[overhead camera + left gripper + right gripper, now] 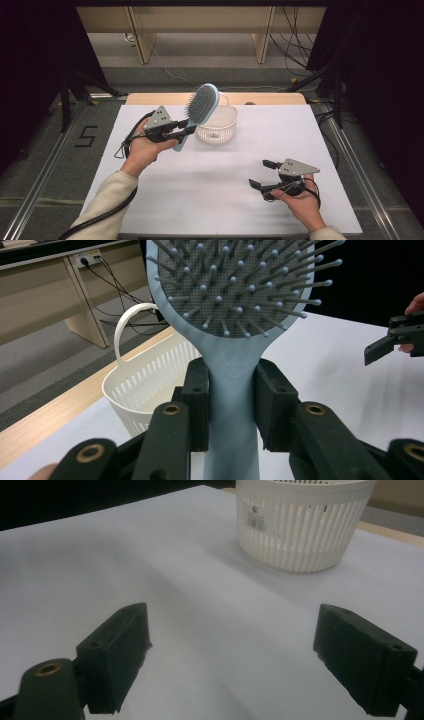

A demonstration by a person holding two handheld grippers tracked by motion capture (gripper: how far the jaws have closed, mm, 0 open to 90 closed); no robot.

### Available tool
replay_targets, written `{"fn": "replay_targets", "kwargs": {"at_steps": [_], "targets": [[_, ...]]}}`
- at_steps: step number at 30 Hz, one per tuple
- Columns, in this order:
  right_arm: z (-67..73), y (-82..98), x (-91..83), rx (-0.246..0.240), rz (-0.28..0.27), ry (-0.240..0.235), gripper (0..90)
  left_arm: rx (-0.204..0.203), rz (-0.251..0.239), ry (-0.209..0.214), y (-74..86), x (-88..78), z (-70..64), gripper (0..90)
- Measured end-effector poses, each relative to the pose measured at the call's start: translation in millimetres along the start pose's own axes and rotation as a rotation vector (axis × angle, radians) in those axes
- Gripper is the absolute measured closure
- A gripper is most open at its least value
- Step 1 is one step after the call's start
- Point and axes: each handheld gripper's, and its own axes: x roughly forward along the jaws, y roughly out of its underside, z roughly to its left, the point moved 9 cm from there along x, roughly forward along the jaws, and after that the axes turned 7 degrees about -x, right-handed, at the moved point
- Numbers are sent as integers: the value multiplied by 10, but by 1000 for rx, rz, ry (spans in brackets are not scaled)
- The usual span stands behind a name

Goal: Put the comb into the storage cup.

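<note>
Pale blue plastic is what I have clamped on the left: the left gripper (186,131) pinches the handle of the hairbrush (201,106), and in the left gripper view both black pads press flat against the handle (234,405) just below the bristled head. So, as I judge it, the pick-up is done; the brush is off the white table (210,185) and held in the air, its head up beside the near-left rim of the white basket (218,125). What I judge to be left is carrying it the short way right over the basket, lowering it in and letting go.

My left hand (145,150) comes in from the near left, forearm angled up toward the far side, gripper roughly level and pointing right at the basket, with the brush tilted so the head leans up and to the right, bristles facing left.

Further right, the right gripper (260,174) rests low over the near right of the table, well apart from the basket. Its jaws stand wide apart with nothing between them; in the right gripper view I see bare table between the pads and the basket (300,525) beyond. The right hand (300,200) holds it level, pointing left.
</note>
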Motion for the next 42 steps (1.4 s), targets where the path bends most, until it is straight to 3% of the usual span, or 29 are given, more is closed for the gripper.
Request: {"fn": "replay_targets", "kwargs": {"at_steps": [42], "targets": [[4,6,2,4,5,0,158,-6,-22,-20,-150,159,39,696]]}}
